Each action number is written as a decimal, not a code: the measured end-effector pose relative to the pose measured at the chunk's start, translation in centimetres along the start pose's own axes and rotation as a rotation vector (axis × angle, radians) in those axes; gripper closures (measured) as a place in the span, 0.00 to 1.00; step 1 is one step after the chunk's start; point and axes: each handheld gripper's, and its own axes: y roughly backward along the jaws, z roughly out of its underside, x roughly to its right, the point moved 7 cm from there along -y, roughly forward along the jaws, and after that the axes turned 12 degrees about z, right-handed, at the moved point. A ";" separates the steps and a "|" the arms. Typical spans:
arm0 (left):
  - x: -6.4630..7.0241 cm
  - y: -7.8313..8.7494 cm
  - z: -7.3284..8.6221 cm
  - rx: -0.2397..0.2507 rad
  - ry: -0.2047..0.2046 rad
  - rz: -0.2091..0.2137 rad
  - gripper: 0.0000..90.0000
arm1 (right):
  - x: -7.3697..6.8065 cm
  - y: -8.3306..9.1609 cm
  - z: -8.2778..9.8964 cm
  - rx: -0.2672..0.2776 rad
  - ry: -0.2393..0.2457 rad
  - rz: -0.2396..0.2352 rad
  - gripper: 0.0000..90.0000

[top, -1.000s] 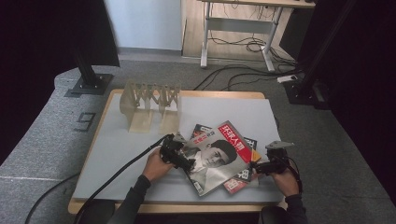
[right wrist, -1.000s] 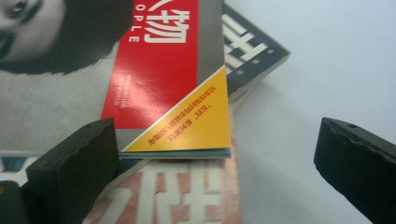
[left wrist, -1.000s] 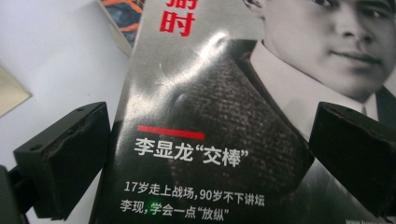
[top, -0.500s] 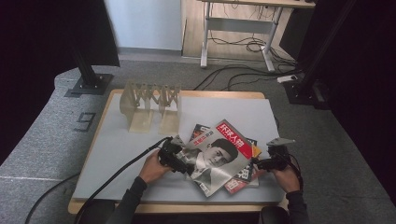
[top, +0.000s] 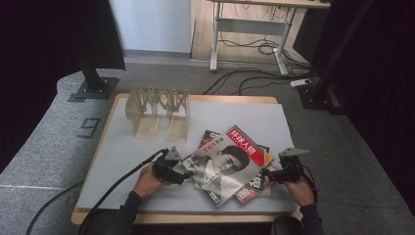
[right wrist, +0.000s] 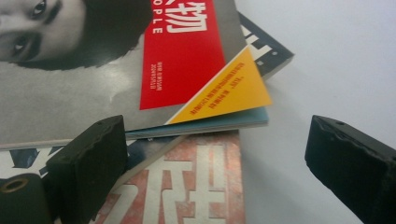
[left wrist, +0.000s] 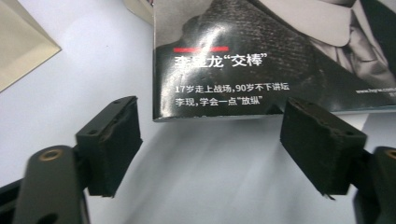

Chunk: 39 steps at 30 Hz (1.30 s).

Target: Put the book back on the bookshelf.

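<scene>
The top magazine (top: 227, 164) sits skewed on a small stack near the front of the grey surface (top: 122, 147). Left gripper (top: 182, 175) is right at its left edge, jaws just been narrowing but unclenched, nothing between them. Right gripper (top: 266, 172) hangs released by the stack's right corner.

Glossy paper magazine (top: 226, 164) on smooth matt grey table (top: 127, 152); pale wooden rack (top: 157, 105); rough, worn black pads (left wrist: 116, 140).
</scene>
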 end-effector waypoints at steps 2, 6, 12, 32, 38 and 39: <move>0.2 0.0 0.0 -0.001 -0.017 0.008 0.28 | -0.2 -0.2 0.0 -0.003 0.002 -0.004 0.06; 0.3 0.0 0.0 -0.004 -0.022 -0.005 0.31 | -0.2 -0.3 -0.1 -0.004 -0.001 -0.007 0.06; 0.6 -0.3 -0.1 0.001 -0.027 -0.023 0.31 | -0.1 -0.4 -0.1 -0.005 -0.006 -0.006 0.05; 1.6 -1.0 -1.5 -0.004 -0.059 -0.067 0.40 | 2.2 -1.5 -0.7 -0.026 -0.030 0.034 0.03; 1.7 -1.3 -1.9 -0.005 -0.054 -0.075 0.45 | 2.9 -1.9 -0.9 -0.034 -0.039 0.045 0.04; 1.8 -1.3 -1.9 -0.004 -0.053 -0.075 0.45 | 3.0 -1.8 -0.9 -0.035 -0.040 0.045 0.04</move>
